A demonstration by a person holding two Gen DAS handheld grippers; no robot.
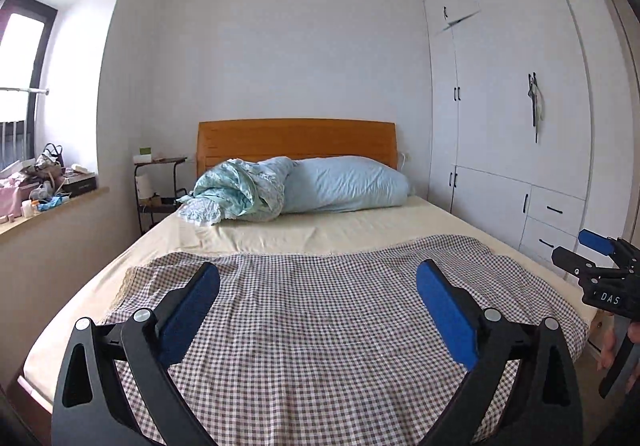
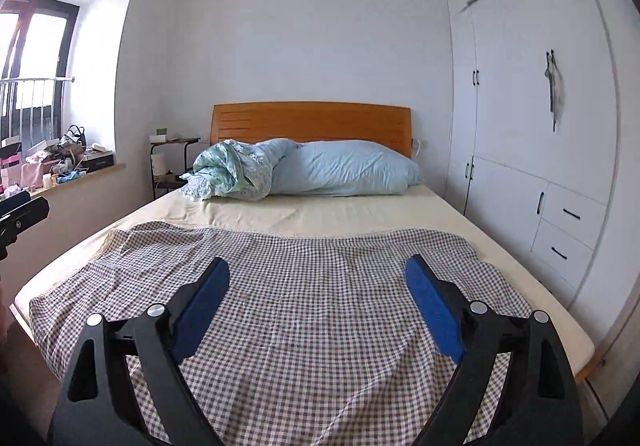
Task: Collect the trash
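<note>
No trash shows on the bed (image 1: 280, 230) before you; the only clutter in sight sits on the window sill (image 1: 52, 206) at far left, too small to sort. Your left gripper (image 1: 318, 286) and right gripper (image 2: 316, 282) both hang above the checkered blanket (image 2: 312, 310), each spread wide and holding nothing (blue pads bare). Beyond, a blue pillow (image 2: 348, 168) lies against the wooden headboard (image 2: 312, 122), white wardrobe (image 2: 532, 118) at right.
</note>
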